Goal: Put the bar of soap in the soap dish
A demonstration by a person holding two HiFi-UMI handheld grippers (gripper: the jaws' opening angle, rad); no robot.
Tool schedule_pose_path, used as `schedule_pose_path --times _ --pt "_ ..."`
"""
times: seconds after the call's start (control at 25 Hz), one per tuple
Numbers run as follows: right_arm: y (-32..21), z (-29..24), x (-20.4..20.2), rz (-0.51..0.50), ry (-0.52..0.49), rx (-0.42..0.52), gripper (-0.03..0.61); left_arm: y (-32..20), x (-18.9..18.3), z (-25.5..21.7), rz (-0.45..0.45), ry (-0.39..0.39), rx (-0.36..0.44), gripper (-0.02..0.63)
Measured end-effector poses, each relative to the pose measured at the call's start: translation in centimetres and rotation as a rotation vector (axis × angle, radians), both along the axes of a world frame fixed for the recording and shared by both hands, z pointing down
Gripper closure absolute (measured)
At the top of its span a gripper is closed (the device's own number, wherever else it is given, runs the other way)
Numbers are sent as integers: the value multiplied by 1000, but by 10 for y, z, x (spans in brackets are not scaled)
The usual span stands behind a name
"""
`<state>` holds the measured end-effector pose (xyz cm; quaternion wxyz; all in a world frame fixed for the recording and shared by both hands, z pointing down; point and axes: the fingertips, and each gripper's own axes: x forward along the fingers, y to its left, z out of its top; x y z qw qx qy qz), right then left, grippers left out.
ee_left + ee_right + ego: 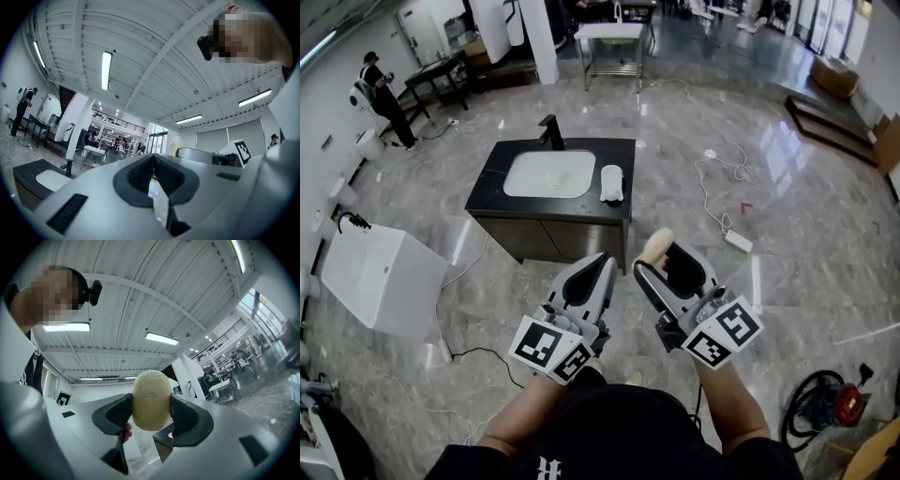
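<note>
The right gripper [659, 259] is clamped on the soap [151, 400]. Both pads [183, 414] press its narrow sides, and the bar stands upright between them, in the air and well short of the counter [490, 192]. The left gripper [152, 163] has its jaws together with nothing between them.

Step in hand: carry the soap to the dish [612, 183], which sits at the counter's right edge, just beside the basin [549, 174].

1. I approach the counter first, because the dish is well apart from the soap.
2. I tip the right gripper downward, since both gripper views face the ceiling.
3. I bring the bar low over the dish, long side along it, before parting the jaws. A smooth bar would likely skid if dropped.
4. I hold the left gripper away from the counter's right edge.

Limits of view: the dish is small and pale in the head view, so I cannot tell whether it is empty. The white shape there is probably the dish alone. The pads cover the bar's flanks. Neither gripper view shows the dish.
</note>
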<state>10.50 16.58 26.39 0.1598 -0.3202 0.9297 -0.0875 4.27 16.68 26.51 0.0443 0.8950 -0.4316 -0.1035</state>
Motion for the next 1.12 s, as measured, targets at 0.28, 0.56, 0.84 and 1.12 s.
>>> schedule_pose_path --times 0.28,0.56,0.84,1.12 --pt "-15 0 1 -8 -3 -1 321 -16 -2 1 -15 8 5 607" --pt "-58 8 -13 25 11 -16 322 -62 -15 9 18 23 2 607" --pt "-129 13 -40 69 12 -42 321 -137 -43 13 53 26 -3 606" --pt "-200 17 -69 137 15 -87 321 -216 -77 17 105 39 -31 606"
